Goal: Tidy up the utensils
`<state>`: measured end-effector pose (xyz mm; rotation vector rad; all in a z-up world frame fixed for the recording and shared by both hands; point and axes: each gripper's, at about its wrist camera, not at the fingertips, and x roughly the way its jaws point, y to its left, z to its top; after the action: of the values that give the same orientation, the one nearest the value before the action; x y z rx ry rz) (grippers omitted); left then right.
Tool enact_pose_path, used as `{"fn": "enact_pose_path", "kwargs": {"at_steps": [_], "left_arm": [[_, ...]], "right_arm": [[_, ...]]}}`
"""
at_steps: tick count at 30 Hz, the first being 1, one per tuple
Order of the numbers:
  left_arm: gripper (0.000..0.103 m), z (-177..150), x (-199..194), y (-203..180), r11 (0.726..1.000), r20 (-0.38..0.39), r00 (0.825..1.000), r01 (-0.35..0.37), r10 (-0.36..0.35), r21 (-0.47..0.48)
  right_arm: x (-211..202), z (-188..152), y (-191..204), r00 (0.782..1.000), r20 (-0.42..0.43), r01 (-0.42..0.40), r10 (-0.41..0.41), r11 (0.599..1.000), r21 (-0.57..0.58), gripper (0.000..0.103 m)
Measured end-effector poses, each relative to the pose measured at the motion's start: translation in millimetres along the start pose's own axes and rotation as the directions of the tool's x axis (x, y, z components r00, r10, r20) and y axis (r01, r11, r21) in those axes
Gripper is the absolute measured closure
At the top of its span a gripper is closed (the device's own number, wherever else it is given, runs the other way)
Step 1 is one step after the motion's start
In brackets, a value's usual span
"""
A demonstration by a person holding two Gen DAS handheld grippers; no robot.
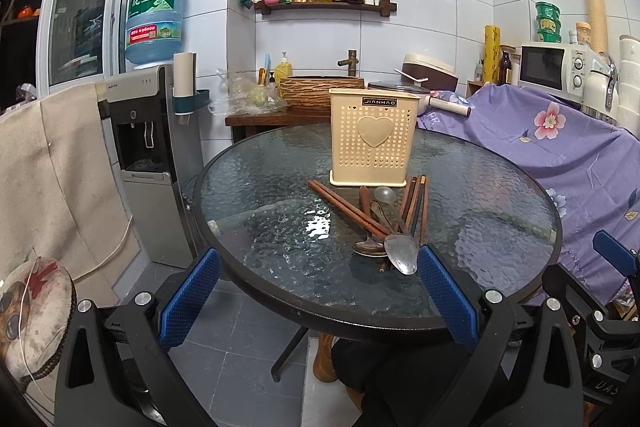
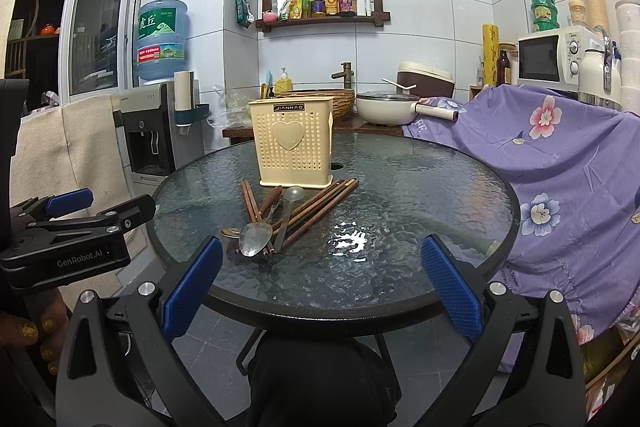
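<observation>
left hand-held gripper (image 1: pixel 318 291) wide apart, nothing held | right hand-held gripper (image 2: pixel 322 285) likewise | crossed chopsticks (image 1: pixel 346 205) and spoon (image 1: pixel 402 253) may be scattered off surface (image 1: pixel 280 267) | holder (image 1: pixel 374 137) could be tipped

Round glass table (image 1: pixel 280 163), water dispenser (image 1: pixel 144 131), microwave (image 1: pixel 556 67), purple floral cloth (image 1: pixel 560 147)

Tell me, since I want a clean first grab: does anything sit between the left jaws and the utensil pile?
Nothing visible does. The open left gripper faces the shiny metal spoon at the pile's near end, with only bare round glass table between.
</observation>
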<state>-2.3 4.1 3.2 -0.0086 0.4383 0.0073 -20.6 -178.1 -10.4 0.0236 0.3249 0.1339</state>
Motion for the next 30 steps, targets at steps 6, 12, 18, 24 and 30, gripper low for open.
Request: {"fn": "enact_pose_path", "kwargs": {"at_steps": [6,12,18,24,30], "left_arm": [[0.006,0.1,-0.2,-0.1,1.0,0.0,1.0,0.0,0.0,-0.001],[0.006,0.0,0.1,-0.8,1.0,0.001,1.0,-0.001,0.001,0.0],[0.006,-0.4,0.1,-0.7,1.0,0.002,1.0,0.0,0.0,0.0],[0.006,-0.1,0.2,-0.5,1.0,0.001,1.0,-0.001,0.001,0.0],[0.006,-1.2,0.9,-0.3,1.0,-0.001,1.0,0.0,0.0,0.0]], "right_arm": [[0.2,-0.2,-0.1,1.0,-0.002,-0.001,0.001,1.0,0.0,0.005],[1.4,-0.9,-0.1,1.0,-0.003,-0.001,0.001,1.0,0.0,0.005],[1.2,-1.1,-0.1,1.0,-0.001,-0.001,0.001,1.0,0.001,0.005],[1.2,-1.0,-0.3,1.0,-0.003,-0.001,0.001,1.0,0.0,0.005],[1.8,-1.8,0.3,1.0,-0.005,0.0,0.0,1.0,0.0,0.005]]}}
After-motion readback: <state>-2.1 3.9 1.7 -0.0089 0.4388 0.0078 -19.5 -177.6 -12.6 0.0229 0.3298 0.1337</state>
